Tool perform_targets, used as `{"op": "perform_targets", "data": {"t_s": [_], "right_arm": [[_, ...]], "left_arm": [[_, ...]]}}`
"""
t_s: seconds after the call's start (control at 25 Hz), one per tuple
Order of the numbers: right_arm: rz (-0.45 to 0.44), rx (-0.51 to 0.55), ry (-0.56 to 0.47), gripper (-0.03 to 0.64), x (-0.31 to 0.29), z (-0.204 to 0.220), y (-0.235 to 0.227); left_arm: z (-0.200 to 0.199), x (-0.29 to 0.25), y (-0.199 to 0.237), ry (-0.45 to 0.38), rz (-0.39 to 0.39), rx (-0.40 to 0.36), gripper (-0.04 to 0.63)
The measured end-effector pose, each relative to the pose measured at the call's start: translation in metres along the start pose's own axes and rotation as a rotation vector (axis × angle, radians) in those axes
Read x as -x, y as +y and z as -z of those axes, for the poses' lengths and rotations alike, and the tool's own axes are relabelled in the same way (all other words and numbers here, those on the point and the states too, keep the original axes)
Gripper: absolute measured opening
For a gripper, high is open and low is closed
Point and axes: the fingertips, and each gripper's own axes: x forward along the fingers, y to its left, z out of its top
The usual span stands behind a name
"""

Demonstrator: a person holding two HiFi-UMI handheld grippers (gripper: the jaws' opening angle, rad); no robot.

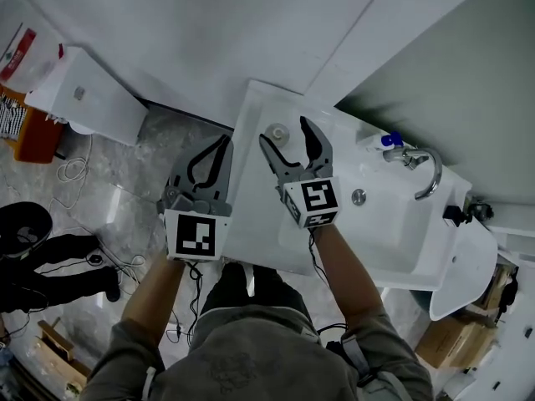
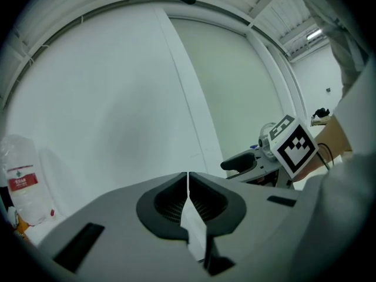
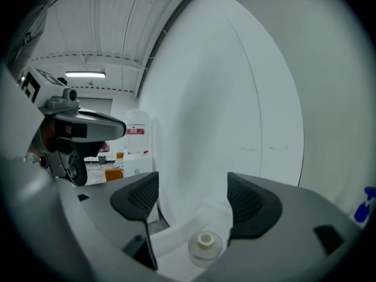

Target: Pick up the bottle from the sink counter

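The bottle stands upright at the far corner of the white tabletop, between the wide-spread fingers of the right gripper, which do not touch it. The left gripper, fingers pressed together and empty, hovers beside the tabletop's edge

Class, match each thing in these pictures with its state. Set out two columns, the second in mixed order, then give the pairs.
Things:
1 left gripper
2 right gripper
3 bottle
4 tap

States:
A upright on the counter
B jaws apart, nothing held
C curved, at the basin
D jaws together, empty

Pairs: 1-D, 2-B, 3-A, 4-C
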Motion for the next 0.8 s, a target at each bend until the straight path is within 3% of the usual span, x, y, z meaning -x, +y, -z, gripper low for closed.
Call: {"op": "perform_targets", "data": {"t_s": [0.44, 0.8], "right_arm": [[0.029, -0.090, 0.107, 0.347, -0.053, 0.098, -0.028], [0.060, -0.108, 0.145, 0.377, -0.074, 0.148, -0.032]], "left_arm": [[0.085, -0.043, -0.012, 0.130, 0.056, 0.050, 0.021], [0.120, -0.055, -0.021, 0.167, 0.069, 0.078, 0.021]]}}
